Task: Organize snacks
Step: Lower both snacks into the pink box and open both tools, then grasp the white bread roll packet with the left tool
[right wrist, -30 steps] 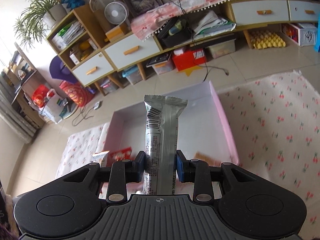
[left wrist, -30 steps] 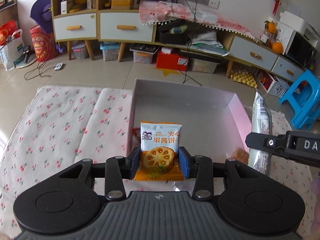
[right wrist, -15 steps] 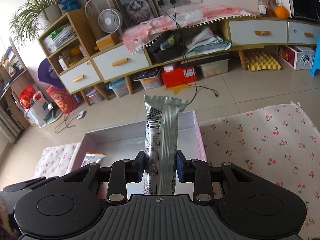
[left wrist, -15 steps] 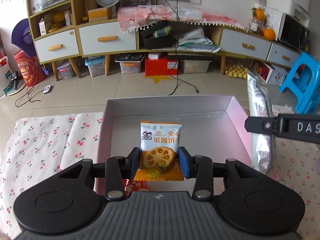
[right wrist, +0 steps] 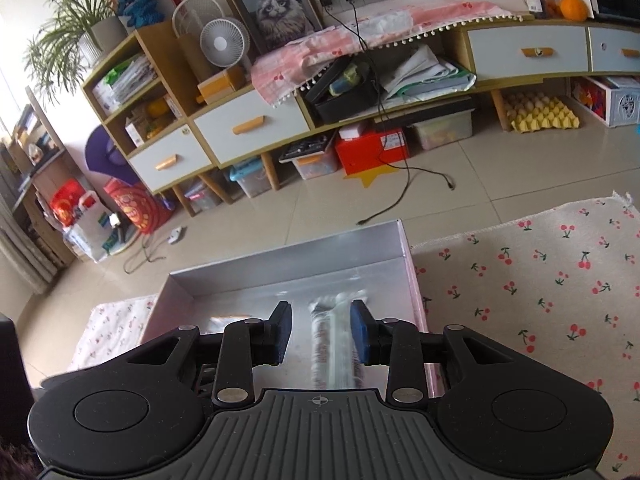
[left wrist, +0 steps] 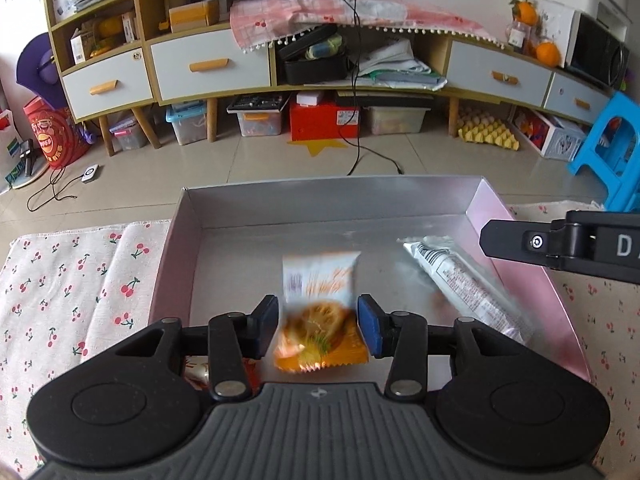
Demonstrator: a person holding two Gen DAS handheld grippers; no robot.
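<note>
A shallow box [left wrist: 332,182], pink outside and silver inside, lies on the cherry-print cloth. My left gripper [left wrist: 318,328] hovers over its near part, jaws opening. The orange-and-white biscuit packet [left wrist: 320,304] is a blur between the blue pads, loose and dropping. My right gripper [right wrist: 320,334] hangs over the box [right wrist: 288,252] near its right wall, jaws opening too. The silver snack bar [right wrist: 334,340] is blurred between its pads, free of them. In the left wrist view that silver snack bar [left wrist: 468,288] slants down along the box's right side, under the right gripper's finger [left wrist: 560,246].
The cherry-print cloth [left wrist: 80,280] spreads left of the box and also right of it [right wrist: 540,280]. A red snack packet [left wrist: 196,368] peeks out under my left gripper. Beyond the table edge are tiled floor, a low cabinet [left wrist: 208,64] and a blue stool [left wrist: 612,148].
Both grippers came forward and lower over the box. Their jaws have parted: the biscuit packet and the silver bar, held upright before, are now loose and falling into the box.
</note>
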